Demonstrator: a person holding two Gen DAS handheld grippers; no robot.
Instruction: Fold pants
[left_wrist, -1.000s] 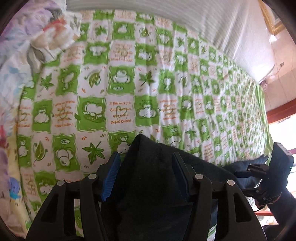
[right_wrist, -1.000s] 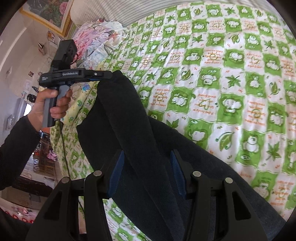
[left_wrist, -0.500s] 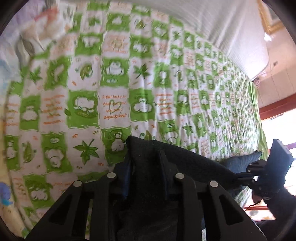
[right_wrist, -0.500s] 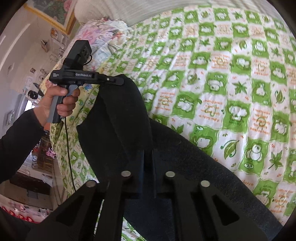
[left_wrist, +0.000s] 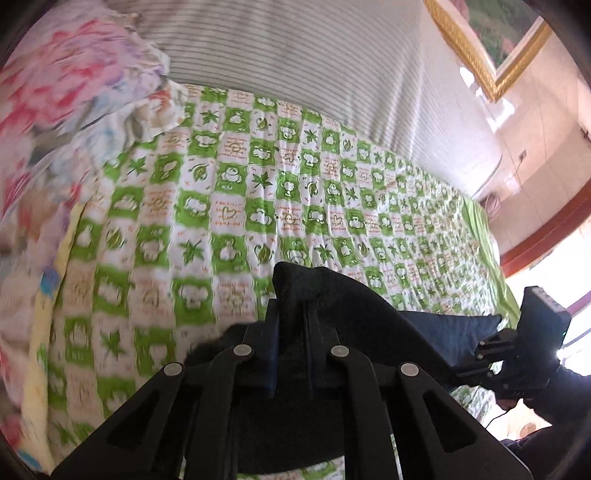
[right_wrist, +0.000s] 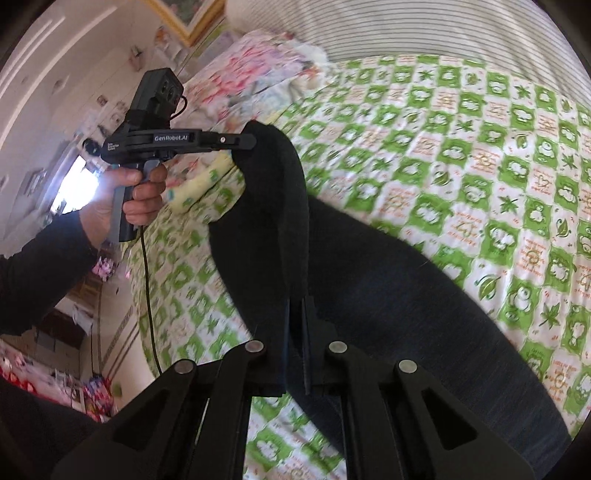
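Left gripper (right_wrist: 247, 140), marked "GenRobot.AI", pinches the pants (right_wrist: 369, 280) hem; right gripper (right_wrist: 295, 317) pinches the other corner above the bed (right_wrist: 480, 147).

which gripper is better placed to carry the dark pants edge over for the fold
Probably left. The left gripper pinches a raised corner of the dark fabric pants above the green checked bedsheet; the right gripper grips lower.

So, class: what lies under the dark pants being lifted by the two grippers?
Under the dark fabric pants is the green-and-white checked bedsheet. The left gripper and right gripper pinch a raised edge; whatever lies beneath the spread cloth is covered.
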